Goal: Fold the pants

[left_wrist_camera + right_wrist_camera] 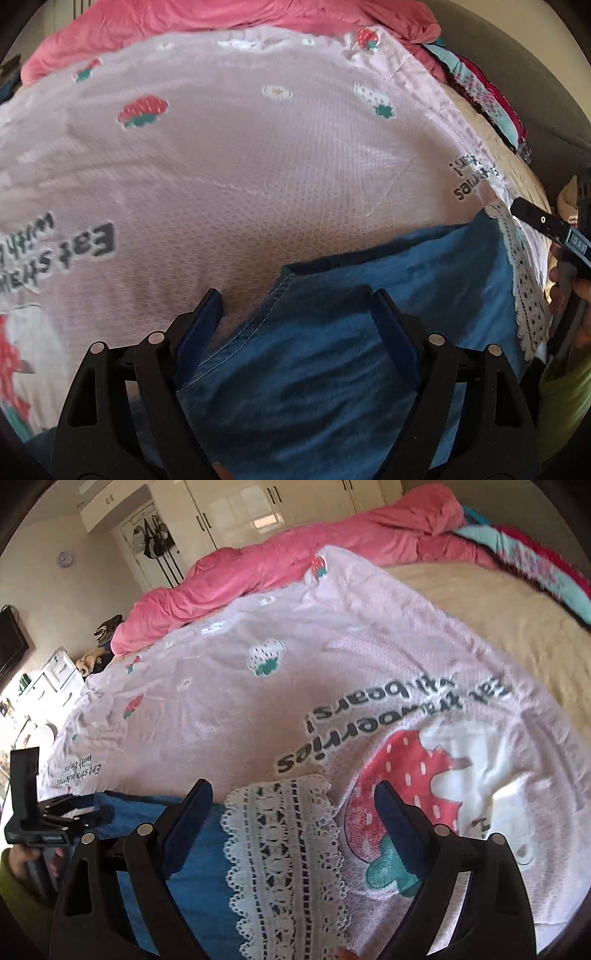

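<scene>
Nearest the left wrist camera, the left gripper (295,306) is hanging with its fingers standing wide apart over the blue pants (332,369), pinching nothing; the stitched edge of the fabric is running up between the two pads. The pants are lying flat on a pink strawberry blanket (240,166) at its near edge, and a white lace trim (524,295) is bordering their right side. Seen from the right wrist camera, the right gripper (293,799) is likewise spread wide and empty, hovering over that lace trim (284,849) where it is meeting the blue cloth (199,878) and a large printed strawberry (402,786) (whether either pad is brushing the cloth cannot be told). At the right border of the left view, a hand (565,284) is gripping the handle of the other tool. Further out, the blanket is spreading across a beige bedspread (480,602), printed with small strawberries and upside-down lettering. Beyond it a bunched pink duvet (295,561) is lying along the far side of the bed, and cream wardrobe doors (240,509) are standing behind.
</scene>
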`<action>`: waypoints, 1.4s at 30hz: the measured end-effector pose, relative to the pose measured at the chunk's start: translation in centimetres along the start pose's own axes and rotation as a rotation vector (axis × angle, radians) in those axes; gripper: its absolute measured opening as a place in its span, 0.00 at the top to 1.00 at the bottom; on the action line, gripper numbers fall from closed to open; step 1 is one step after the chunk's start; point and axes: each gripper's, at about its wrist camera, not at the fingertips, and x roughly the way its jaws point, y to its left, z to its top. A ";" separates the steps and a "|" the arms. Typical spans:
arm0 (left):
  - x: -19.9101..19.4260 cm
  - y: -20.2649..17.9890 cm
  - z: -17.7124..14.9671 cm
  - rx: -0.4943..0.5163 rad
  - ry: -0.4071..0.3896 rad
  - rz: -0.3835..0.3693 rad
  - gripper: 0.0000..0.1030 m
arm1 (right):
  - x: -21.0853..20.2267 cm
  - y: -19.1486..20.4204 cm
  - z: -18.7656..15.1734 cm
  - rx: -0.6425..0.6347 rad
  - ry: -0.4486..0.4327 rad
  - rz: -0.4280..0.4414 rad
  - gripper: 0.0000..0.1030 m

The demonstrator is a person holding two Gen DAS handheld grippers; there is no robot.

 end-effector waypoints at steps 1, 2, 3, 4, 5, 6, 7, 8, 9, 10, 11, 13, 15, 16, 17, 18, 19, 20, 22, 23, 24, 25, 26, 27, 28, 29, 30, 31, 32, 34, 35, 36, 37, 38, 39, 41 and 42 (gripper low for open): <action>0.2 -0.2 0.0 0.001 -0.001 -0.009 0.48 | 0.5 0.0 -0.2 0.000 0.018 0.005 0.19; 0.2 -0.4 0.0 0.005 -0.003 -0.018 0.68 | 0.9 0.1 -0.3 -0.006 0.033 0.008 0.24; 0.1 -0.6 -0.1 0.009 -0.003 -0.046 0.79 | 1.3 0.2 -0.5 -0.016 0.053 0.009 0.26; -0.2 -0.7 -0.1 -0.001 -0.012 -0.065 0.94 | 1.6 0.2 -0.8 -0.025 0.070 0.001 0.28; -0.6 -0.7 -0.1 -0.010 -0.027 -0.075 0.94 | 1.9 0.3 -0.9 -0.035 0.080 -0.009 0.35; -1.6 -0.4 -0.1 -0.030 -0.070 -0.093 0.96 | 1.9 0.3 -1.0 -0.045 0.083 -0.015 0.44; -2.5 0.0 -0.1 -0.057 -0.112 -0.131 0.97 | 1.8 0.3 -1.1 -0.048 0.081 -0.007 0.48; -3.1 0.6 -0.1 -0.084 -0.141 -0.171 0.97 | 1.6 0.3 -1.2 -0.047 0.079 0.010 0.54; -3.3 1.1 -0.1 -0.103 -0.157 -0.183 0.97 | 1.5 0.4 -1.2 -0.050 0.076 0.017 0.54; -3.1 1.2 -0.1 -0.103 -0.156 -0.154 0.97 | 1.5 0.6 -1.3 -0.063 0.075 0.003 0.55; -2.4 1.2 -0.1 -0.090 -0.138 -0.102 0.97 | 1.7 0.7 -1.4 -0.074 0.080 -0.003 0.55; -0.6 1.2 -0.4 -0.086 -0.091 -0.063 0.96 | 2.1 1.1 -1.5 -0.097 0.094 -0.028 0.55; 0.3 1.2 -0.6 -0.083 -0.082 -0.052 0.94 | 2.4 1.0 -1.6 -0.102 0.098 -0.032 0.54; 0.1 1.2 -0.7 -0.078 -0.089 -0.049 0.93 | 2.4 0.8 -1.6 -0.093 0.097 -0.027 0.53; -0.4 1.2 -0.9 -0.080 -0.103 -0.038 0.84 | 2.5 0.6 -1.6 -0.081 0.099 -0.017 0.53; -1.1 1.0 -1.0 -0.080 -0.118 -0.021 0.76 | 2.6 0.4 -1.6 -0.079 0.099 -0.014 0.53; -1.9 0.8 -1.4 -0.077 -0.136 0.007 0.60 | 2.7 0.3 -1.6 -0.080 0.100 -0.015 0.53; -2.7 0.6 -1.7 -0.072 -0.151 0.033 0.57 | 2.8 0.4 -1.6 -0.083 0.102 -0.017 0.53; -4.9 -0.3 -2.7 -0.044 -0.203 0.078 0.56 | 2.9 0.8 -1.7 -0.114 0.104 -0.030 0.54; -5.6 -0.6 -3.1 -0.044 -0.224 0.075 0.55 | 2.9 1.2 -1.7 -0.129 0.102 -0.036 0.61; -6.5 -1.0 -4.0 -0.050 -0.248 0.060 0.54 | 2.6 1.7 -1.7 -0.155 0.087 -0.046 0.72; -6.7 -1.2 -4.5 -0.056 -0.257 0.053 0.54 | 2.1 2.1 -1.7 -0.178 0.064 -0.062 0.76; -6.7 -1.5 -5.3 -0.056 -0.259 0.050 0.53 | 1.4 2.8 -1.7 -0.212 0.034 -0.094 0.78; -6.4 -1.8 -5.7 -0.048 -0.253 0.055 0.53 | 0.5 3.4 -1.7 -0.238 -0.001 -0.125 0.79; -5.5 -2.1 -6.2 -0.033 -0.231 0.087 0.52 | 0.1 3.8 -1.8 -0.249 -0.020 -0.141 0.79; -4.7 -2.2 -6.5 -0.027 -0.203 0.127 0.52 | -0.1 4.2 -1.8 -0.273 -0.029 -0.164 0.79; -4.0 -2.2 -6.6 -0.030 -0.186 0.146 0.52 | 0.3 4.5 -2.0 -0.301 -0.023 -0.188 0.79; -3.3 -2.0 -6.6 -0.035 -0.181 0.150 0.52 | 0.8 4.5 -2.1 -0.315 -0.011 -0.203 0.79; -3.0 -1.8 -6.7 -0.034 -0.184 0.156 0.52 | 1.5 4.5 -2.2 -0.316 0.012 -0.211 0.79; -2.7 -1.7 -6.7 -0.035 -0.192 0.161 0.52 | 2.8 4.4 -2.5 -0.345 0.042 -0.247 0.77; -2.7 -1.8 -6.8 -0.027 -0.195 0.165 0.52 | 3.0 4.3 -2.5 -0.348 0.046 -0.255 0.75; -2.7 -1.7 -6.9 -0.022 -0.199 0.167 0.52 | 3.1 4.2 -2.5 -0.349 0.047 -0.262 0.73; -2.6 -1.6 -7.0 -0.024 -0.205 0.163 0.52 | 3.2 3.9 -2.5 -0.346 0.046 -0.272 0.71; -2.5 -1.4 -7.1 -0.024 -0.211 0.159 0.52 | 3.2 3.8 -2.5 -0.341 0.044 -0.281 0.63; -2.5 -1.3 -7.2 -0.023 -0.217 0.156 0.52 | 3.2 3.6 -2.4 -0.341 0.039 -0.298 0.58; -2.5 -1.3 -7.4 -0.015 -0.233 0.146 0.50 | 3.3 3.6 -2.4 -0.336 0.032 -0.318 0.49; -2.6 -1.5 -7.5 -0.011 -0.237 0.145 0.49 | 3.1 3.5 -2.5 -0.327 0.028 -0.320 0.46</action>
